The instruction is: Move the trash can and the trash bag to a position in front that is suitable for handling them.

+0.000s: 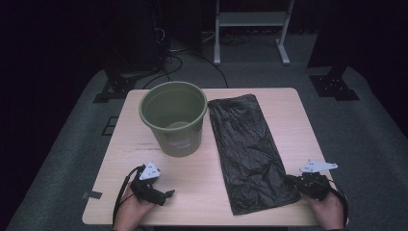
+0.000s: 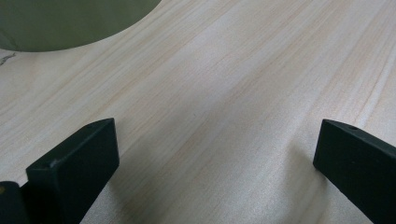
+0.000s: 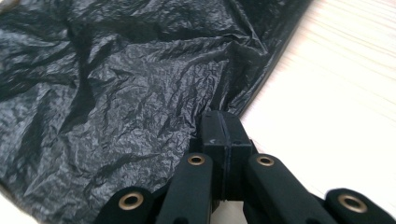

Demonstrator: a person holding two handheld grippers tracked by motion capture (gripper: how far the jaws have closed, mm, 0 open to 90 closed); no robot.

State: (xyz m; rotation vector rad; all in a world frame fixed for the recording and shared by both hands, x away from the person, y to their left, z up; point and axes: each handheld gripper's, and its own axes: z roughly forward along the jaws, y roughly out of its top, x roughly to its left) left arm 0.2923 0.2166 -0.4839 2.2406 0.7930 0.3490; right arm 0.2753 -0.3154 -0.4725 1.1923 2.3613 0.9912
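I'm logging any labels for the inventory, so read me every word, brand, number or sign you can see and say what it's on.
No text here can be read.
Green bucket: a pale patch on its front, too blurred to read.
Black plastic bag: no print visible.
Wooden table: faint marks left of the bucket, not legible.

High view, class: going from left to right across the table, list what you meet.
Left hand-held gripper → green bucket → black plastic bag → right hand-held gripper, its jaws shut on the bag's near right edge.
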